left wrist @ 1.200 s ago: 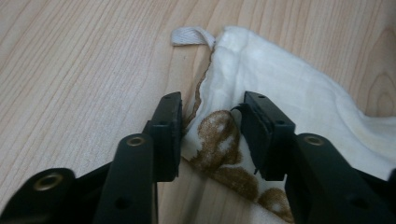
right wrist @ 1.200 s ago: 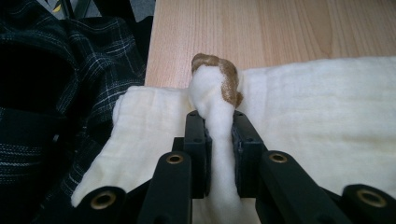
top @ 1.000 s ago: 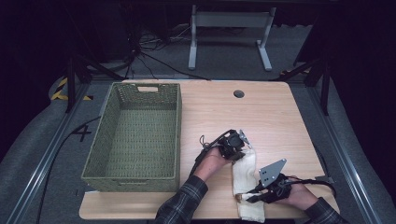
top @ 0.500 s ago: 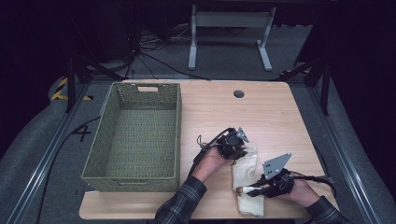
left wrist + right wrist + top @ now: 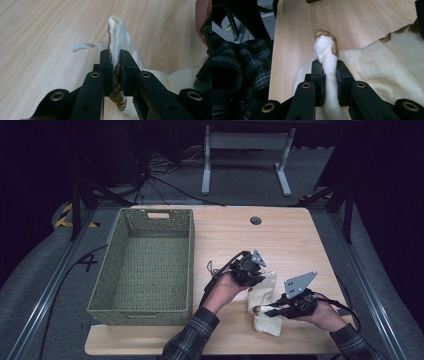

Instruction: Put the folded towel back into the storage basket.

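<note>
- Looking down from the high view, a wooden table (image 5: 300,240) carries a green woven basket (image 5: 145,265) on its left side and a cream cloth (image 5: 263,305) on its near right side, well apart from the basket.
- The left gripper (image 5: 254,272) is at the far end of the cloth and the right gripper (image 5: 260,310) is at its near part; each one is in a hand, and the left forearm has a checked sleeve (image 5: 192,337).
- A grey three-cornered plate (image 5: 299,283) stands on top of the right gripper, and a round hole (image 5: 256,220) is in the table top near its far edge.
- Beyond the table, on the dark floor, stands a grey metal frame (image 5: 247,150).
- In the left gripper view, the two black jaws of the left gripper (image 5: 115,66) are pressed together on a thin folded edge of the cloth (image 5: 117,37). This edge rises upright between the pads, and a brown trim (image 5: 117,97) hangs down below them. The rest of the cloth goes to the right, and the table (image 5: 50,37) is behind it.
- In the right gripper view, the right gripper (image 5: 329,75) is clamped on a bunched corner of the cloth (image 5: 325,52), which has a brown edge at its tip. The wide part of the cloth (image 5: 392,67) spreads to the right over the table (image 5: 312,20), and the checked sleeve (image 5: 239,65) is at the left.
</note>
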Available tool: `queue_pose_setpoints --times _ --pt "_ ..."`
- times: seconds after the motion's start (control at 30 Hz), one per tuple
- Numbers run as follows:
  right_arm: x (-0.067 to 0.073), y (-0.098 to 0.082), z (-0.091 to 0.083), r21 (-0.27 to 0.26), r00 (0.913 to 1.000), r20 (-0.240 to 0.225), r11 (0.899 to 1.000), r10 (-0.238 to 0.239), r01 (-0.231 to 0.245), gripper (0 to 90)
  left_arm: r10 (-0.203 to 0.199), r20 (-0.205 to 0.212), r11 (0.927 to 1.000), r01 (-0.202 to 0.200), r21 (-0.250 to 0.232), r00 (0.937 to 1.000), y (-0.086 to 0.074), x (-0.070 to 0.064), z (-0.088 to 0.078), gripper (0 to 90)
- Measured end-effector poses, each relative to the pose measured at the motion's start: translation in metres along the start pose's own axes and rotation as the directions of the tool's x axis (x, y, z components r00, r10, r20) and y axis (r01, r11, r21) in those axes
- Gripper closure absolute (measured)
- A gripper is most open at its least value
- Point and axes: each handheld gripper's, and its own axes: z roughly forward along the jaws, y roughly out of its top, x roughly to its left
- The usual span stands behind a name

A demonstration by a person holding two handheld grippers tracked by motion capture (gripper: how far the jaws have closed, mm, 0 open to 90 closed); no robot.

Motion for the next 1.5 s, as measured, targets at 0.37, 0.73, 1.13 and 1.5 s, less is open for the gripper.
queue_pose_setpoints --times 0.37,0.73,1.13,1.5 --pt "-0.006 0.042 -0.023 -0.022 0.9983 0.012 0.998 -0.056 0.056 80.1 -0.032 -0.042 0.9985 0.030 -0.045 0.9986 0.015 0.002 -0.044 82.6" --pt "-0.010 0.079 -0.030 -0.039 0.9961 0.014 0.995 -0.087 0.088 80.1 -0.025 -0.105 0.9979 0.018 -0.062 0.9942 0.024 0.012 -0.093 82.5" --pt "-0.022 0.133 -0.028 -0.072 0.9944 0.032 0.992 -0.101 0.103 79.9 -0.001 -0.080 0.9949 -0.007 -0.101 0.9968 0.016 0.042 -0.133 82.6" --pt "-0.024 0.175 -0.005 -0.101 0.9939 0.027 0.989 -0.107 0.109 79.8 0.001 -0.096 0.9938 -0.012 -0.110 0.9953 -0.004 0.064 -0.168 82.6"
